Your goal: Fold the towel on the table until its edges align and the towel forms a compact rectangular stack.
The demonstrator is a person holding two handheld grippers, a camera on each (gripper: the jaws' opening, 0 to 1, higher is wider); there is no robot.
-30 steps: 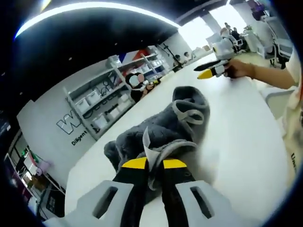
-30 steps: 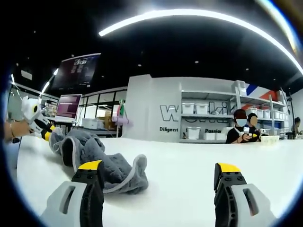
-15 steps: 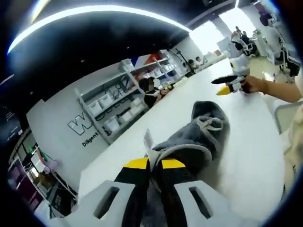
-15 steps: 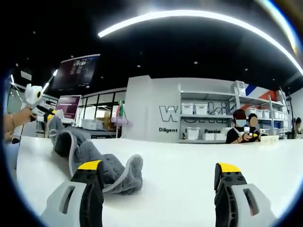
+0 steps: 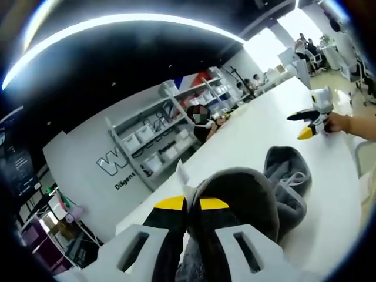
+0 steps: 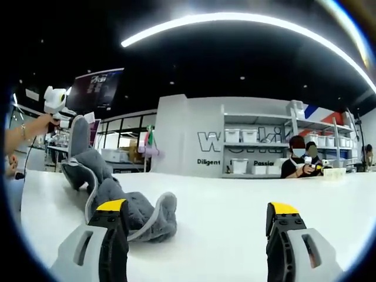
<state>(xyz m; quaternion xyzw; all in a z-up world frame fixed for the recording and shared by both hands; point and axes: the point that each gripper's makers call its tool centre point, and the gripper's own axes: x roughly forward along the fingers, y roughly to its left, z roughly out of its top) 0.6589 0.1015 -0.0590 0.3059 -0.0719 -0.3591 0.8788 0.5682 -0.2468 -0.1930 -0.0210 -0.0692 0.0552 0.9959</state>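
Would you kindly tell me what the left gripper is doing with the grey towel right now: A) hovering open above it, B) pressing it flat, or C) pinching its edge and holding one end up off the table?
C: the left gripper is shut on the towel, one end raised above the white table.

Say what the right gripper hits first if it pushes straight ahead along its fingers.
Probably nothing close: the right gripper faces bare white table. The grey towel lies off toward its left finger; depth is unclear.

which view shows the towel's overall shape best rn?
Right gripper view: the grey towel stretches from the white table up to the left gripper. Left gripper view has it bunched close behind that gripper's shut jaws.
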